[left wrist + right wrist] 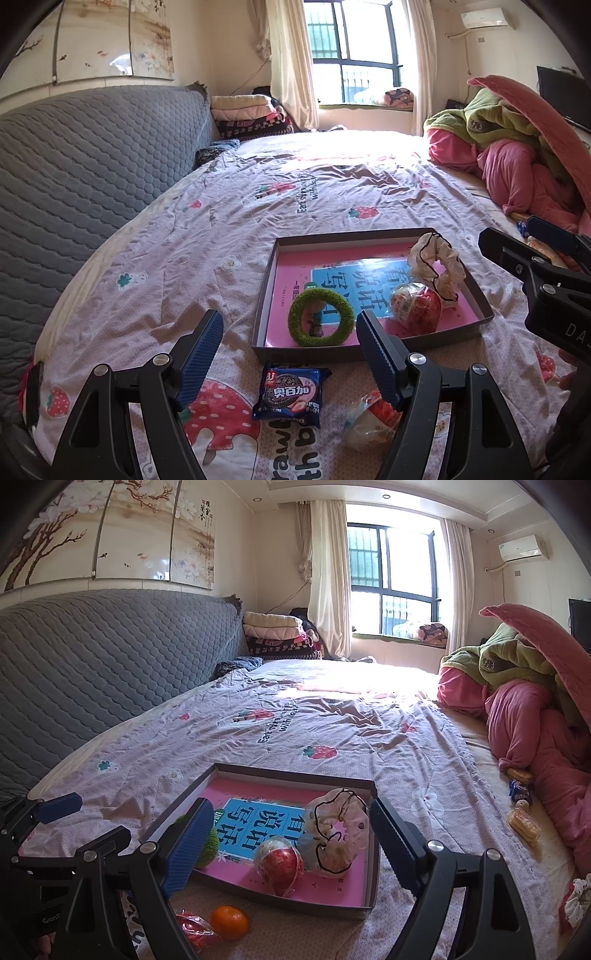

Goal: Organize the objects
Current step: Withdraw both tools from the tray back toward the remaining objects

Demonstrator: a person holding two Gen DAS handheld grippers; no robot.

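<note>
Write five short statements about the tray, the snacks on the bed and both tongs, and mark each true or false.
1. The green ring lies inside the tray. True.
2. The cookie packet lies in the tray. False: it lies on the bedsheet, outside the tray's near wall.
3. The left tongs grip the green ring. False: they are open and empty.
4. The orange sits on the bed outside the tray. True.
5. The right tongs are open. True.
</note>
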